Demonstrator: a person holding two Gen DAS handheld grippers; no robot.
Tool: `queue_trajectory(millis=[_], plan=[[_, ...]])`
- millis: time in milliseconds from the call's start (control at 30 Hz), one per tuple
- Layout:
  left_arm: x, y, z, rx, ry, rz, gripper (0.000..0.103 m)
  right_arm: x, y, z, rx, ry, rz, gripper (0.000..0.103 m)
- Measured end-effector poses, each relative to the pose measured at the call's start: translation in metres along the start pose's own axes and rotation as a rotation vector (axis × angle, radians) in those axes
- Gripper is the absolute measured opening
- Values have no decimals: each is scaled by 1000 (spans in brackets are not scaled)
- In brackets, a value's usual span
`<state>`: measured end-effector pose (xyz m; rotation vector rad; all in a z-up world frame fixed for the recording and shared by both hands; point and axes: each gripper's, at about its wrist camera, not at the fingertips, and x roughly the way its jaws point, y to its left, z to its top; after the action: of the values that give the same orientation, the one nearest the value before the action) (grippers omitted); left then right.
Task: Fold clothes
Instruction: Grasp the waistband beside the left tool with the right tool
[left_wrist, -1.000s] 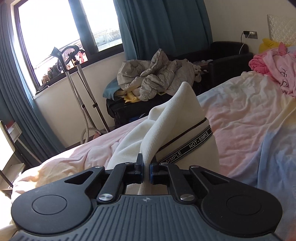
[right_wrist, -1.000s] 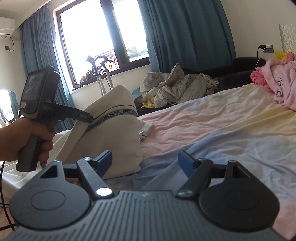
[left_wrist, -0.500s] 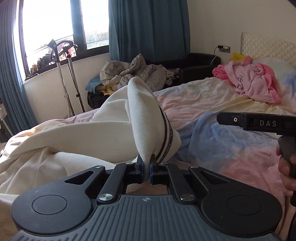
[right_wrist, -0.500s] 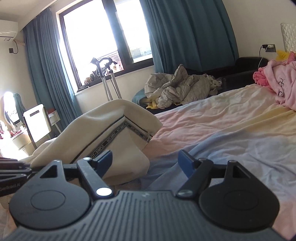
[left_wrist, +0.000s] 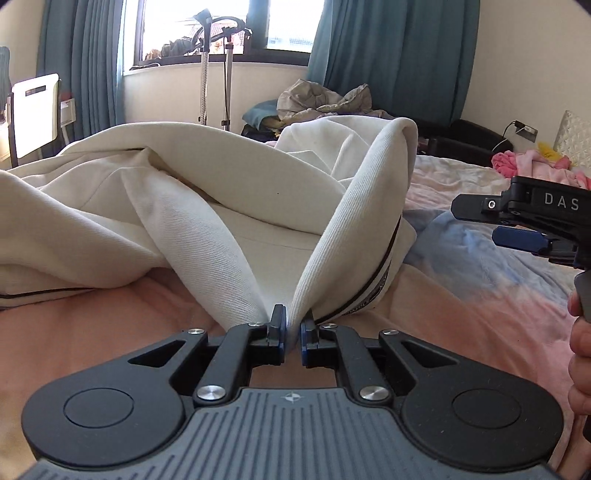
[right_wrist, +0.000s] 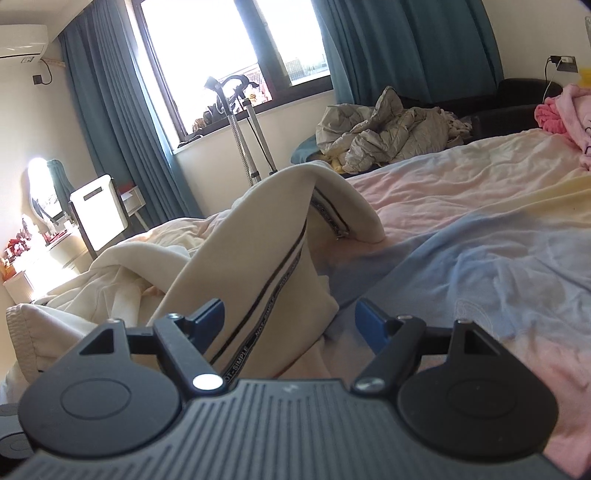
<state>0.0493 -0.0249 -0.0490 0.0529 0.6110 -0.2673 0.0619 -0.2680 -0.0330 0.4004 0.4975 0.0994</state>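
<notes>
Cream ribbed cotton, a garment trimmed with a black lettered band (left_wrist: 236, 206), lies heaped on the near left part of the pastel pink, blue and yellow bedsheet (left_wrist: 480, 295). The left gripper (left_wrist: 292, 328) has its blue-padded tongs pressed together on a pinch of that cloth, which rises away from the grip in two taut ridges. The right gripper (right_wrist: 290, 317) has its tongs spread wide, with the banded edge (right_wrist: 273, 295) lying between them but not clamped. A pink bundle of clothes (right_wrist: 565, 110) sits far right. One likely risk is that the thin pinch slips out under tension, because little fabric is caught. Another is that the right tongs grab the bedsheet along with the hem, dragging it into the fold.
</notes>
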Motion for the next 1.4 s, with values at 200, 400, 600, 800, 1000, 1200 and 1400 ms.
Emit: queue_trajectory(millis=[200,400,600,800,1000,1200,1400], plan=[[2,8,-3,-24,-50,-44,9,20,-4,16,140,27,86,78],[12,14,-7,-11,-90,-109,9,68,20,43,103,81,11,78],[15,25,-6,-52,-117,-190,9,114,39,67,82,143,-80,16],[4,28,-5,-93,-201,-290,14,61,25,66,93,23,-147,6],[-14,22,-9,-67,-260,-339,19,14,-20,59,172,-40,-204,5],[-23,33,-9,-91,-264,-284,35,4,-66,33,316,71,-183,5],[-27,97,1,-470,-149,-155,63,9,-80,8,414,151,-95,7]])
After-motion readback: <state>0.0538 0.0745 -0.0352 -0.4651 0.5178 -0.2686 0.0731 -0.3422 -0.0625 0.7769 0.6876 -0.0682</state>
